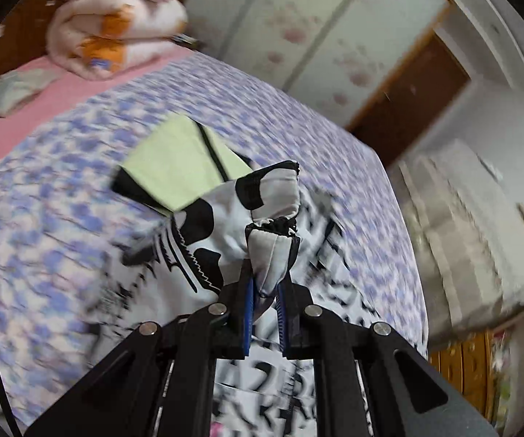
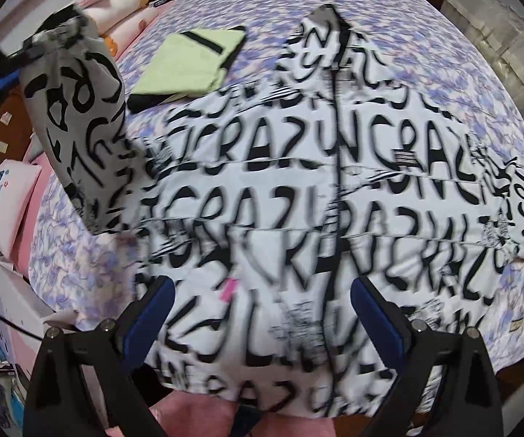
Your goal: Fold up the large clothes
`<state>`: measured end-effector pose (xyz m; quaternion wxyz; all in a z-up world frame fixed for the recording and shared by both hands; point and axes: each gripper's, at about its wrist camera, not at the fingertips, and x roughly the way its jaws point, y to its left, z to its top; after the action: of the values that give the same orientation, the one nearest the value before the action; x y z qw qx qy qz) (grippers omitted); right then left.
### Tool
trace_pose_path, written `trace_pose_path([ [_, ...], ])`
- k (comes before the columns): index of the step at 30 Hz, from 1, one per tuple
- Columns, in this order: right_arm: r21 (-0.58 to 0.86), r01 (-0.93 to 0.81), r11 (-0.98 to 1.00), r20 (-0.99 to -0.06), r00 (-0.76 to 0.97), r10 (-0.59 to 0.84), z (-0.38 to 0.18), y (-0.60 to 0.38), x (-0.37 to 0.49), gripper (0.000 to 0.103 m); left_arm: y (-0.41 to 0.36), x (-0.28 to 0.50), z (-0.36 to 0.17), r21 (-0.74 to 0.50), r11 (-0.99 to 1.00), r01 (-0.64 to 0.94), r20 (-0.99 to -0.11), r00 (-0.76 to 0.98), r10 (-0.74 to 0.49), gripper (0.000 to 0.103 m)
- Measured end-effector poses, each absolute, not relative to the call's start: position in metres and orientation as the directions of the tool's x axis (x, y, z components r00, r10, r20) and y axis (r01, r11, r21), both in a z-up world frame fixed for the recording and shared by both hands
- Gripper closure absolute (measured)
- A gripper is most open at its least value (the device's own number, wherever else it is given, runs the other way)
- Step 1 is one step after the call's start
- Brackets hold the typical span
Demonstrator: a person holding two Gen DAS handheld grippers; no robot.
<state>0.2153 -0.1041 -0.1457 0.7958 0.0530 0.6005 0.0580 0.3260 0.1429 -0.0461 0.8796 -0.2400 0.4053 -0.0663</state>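
A large white padded jacket (image 2: 298,196) printed with black letters lies spread on the bed, its black zip running down the middle. My left gripper (image 1: 266,284) is shut on the cuff of its left sleeve (image 1: 273,233) and holds it lifted above the bed. In the right wrist view that raised sleeve (image 2: 76,109) hangs at the upper left, with the left gripper (image 2: 3,65) behind it. My right gripper (image 2: 262,291) is open and empty, hovering over the jacket's lower front.
A folded light-green garment with black trim (image 1: 182,164) (image 2: 193,58) lies on the purple floral bedspread (image 1: 62,196) beyond the jacket. A rolled pink quilt (image 1: 116,32) and pillows (image 2: 11,200) sit at the bed's head. A wardrobe (image 1: 298,36) stands behind.
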Motion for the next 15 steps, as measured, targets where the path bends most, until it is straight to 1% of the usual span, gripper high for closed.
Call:
trace_pose_path([
  [4,0.158,-0.014,0.987,-0.949,0.272,0.156,-0.152,-0.16,0.222,0.005,0.054,0.336,-0.079,-0.494,0.869,-0.027,-0.708,0.593,-0.383,0.094],
  [7,0.156,-0.007,0.988,-0.949,0.275,0.152,-0.161,-0.195,0.226,0.005,-0.004,0.343,-0.11,-0.467,0.884,0.005,-0.739,0.548,-0.393,0.094],
  [11,0.162,0.029,0.986,-0.955,0.257,0.149,-0.189,-0.242,0.233,0.005,-0.064,0.359,-0.166,-0.417,0.908,0.03,-0.807,0.447,-0.385,0.092],
  [13,0.173,0.054,0.983,-0.957,0.246,0.155,-0.204,-0.259,0.238,0.005,-0.093,0.367,-0.198,-0.379,0.924,0.053,-0.865,0.333,-0.374,0.077],
  [14,0.178,0.062,0.982,-0.957,0.242,0.158,-0.21,-0.266,0.24,0.005,-0.098,0.369,-0.21,-0.371,0.927,0.054,-0.883,0.29,-0.37,0.075],
  [15,0.186,0.07,0.98,-0.957,0.237,0.165,-0.216,-0.273,0.243,0.005,-0.099,0.368,-0.215,-0.374,0.926,0.05,-0.889,0.267,-0.373,0.07],
])
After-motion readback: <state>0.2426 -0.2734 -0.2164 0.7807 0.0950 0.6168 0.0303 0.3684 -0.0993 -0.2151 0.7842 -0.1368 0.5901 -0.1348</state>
